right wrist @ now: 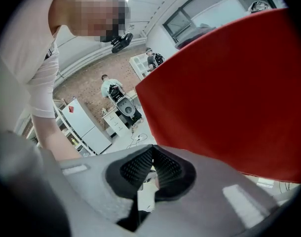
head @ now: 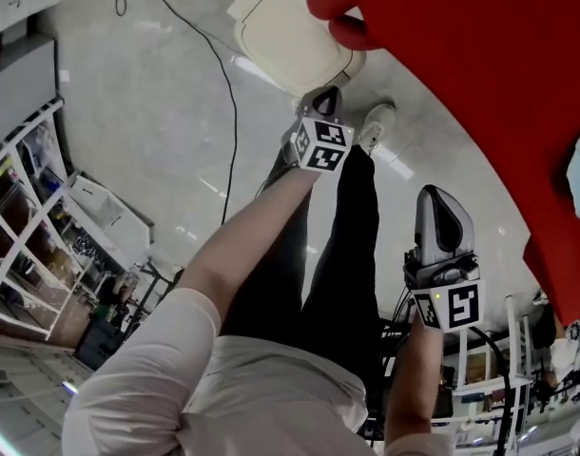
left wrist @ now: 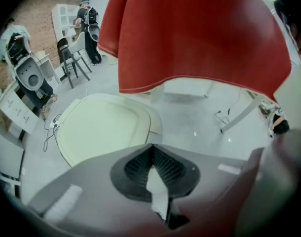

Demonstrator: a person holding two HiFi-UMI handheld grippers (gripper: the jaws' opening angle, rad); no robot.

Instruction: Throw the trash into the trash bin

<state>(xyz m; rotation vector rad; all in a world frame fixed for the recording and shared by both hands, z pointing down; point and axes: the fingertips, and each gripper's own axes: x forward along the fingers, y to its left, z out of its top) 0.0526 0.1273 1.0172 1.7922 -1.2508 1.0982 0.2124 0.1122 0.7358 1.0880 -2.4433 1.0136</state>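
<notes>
A cream trash bin with its flat lid down (head: 288,38) stands on the pale floor beside a red tablecloth (head: 480,84). My left gripper (head: 325,99) points down just short of the bin's near edge. In the left gripper view the gripper (left wrist: 151,151) is shut on a white scrap of tissue (left wrist: 158,194) that hangs from the pads, with the bin lid (left wrist: 103,127) ahead and below. My right gripper (head: 440,205) hangs lower right, under the cloth's edge. In the right gripper view it (right wrist: 151,154) is shut, and nothing shows between its pads.
The red cloth (left wrist: 190,33) overhangs close above both grippers. A black cable (head: 228,84) runs across the floor left of the bin. White shelving (head: 24,217) and a white box (head: 105,207) stand at left. My legs and a shoe (head: 376,126) are beside the bin.
</notes>
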